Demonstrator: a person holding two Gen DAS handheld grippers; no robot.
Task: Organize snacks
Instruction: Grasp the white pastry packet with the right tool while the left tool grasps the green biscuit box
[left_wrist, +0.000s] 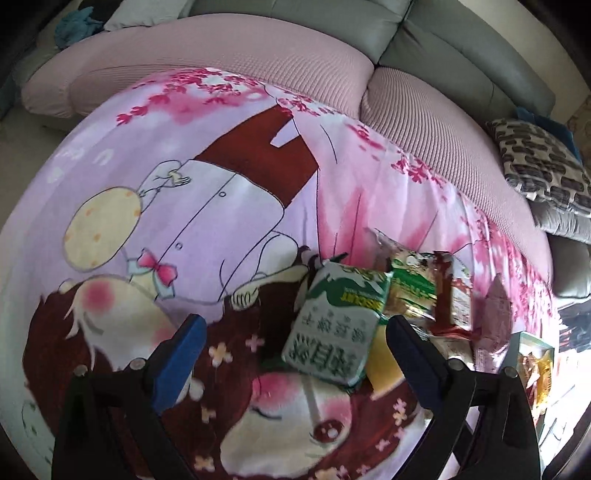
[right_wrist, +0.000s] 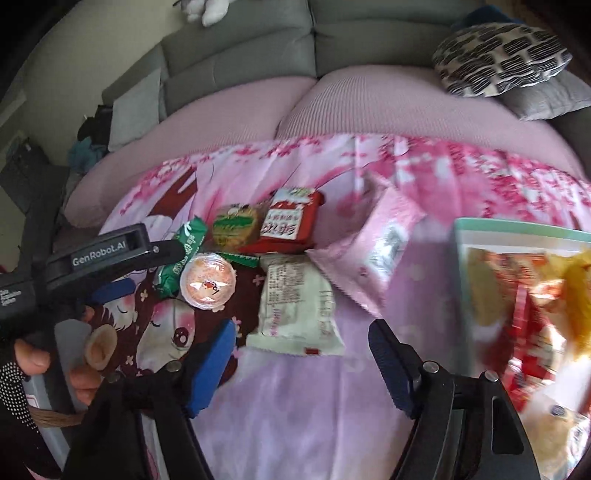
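Snacks lie clustered on the cartoon blanket, handy for sorting into the teal box at 3 o'clock. Left gripper hovers, fingers apart, by the green biscuit pack; right gripper, fingers apart, faces the white packet.

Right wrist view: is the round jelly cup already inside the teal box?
No, the jelly cup lies on the blanket, far left of the teal box.
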